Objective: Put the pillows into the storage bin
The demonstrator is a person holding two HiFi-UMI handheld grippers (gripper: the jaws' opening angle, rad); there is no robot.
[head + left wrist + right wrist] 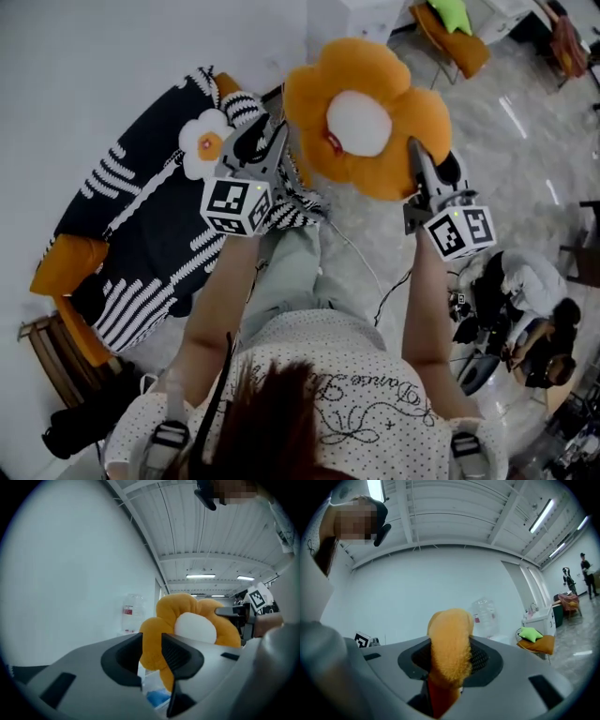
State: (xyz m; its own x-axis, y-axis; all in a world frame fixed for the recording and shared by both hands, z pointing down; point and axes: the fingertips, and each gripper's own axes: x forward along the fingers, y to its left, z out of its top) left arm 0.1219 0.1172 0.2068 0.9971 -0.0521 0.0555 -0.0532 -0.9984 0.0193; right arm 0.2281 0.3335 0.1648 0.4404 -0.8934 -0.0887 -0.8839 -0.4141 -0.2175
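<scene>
An orange flower pillow (366, 117) with a white centre hangs in the air in front of me, held between both grippers. My left gripper (279, 133) is shut on its left petal, which sits between the pads in the left gripper view (152, 654). My right gripper (417, 157) is shut on a petal at the right edge; in the right gripper view (450, 660) that orange petal (449, 639) fills the jaws. A small white flower pillow (204, 141) lies on the sofa to the left. No storage bin shows in any view.
A sofa with a black-and-white patterned cover (141, 234) and orange cushions stands at the left against the wall. An orange chair with a green star pillow (532, 633) is at the far right. People sit at the lower right (525, 300). A cable (361, 262) crosses the floor.
</scene>
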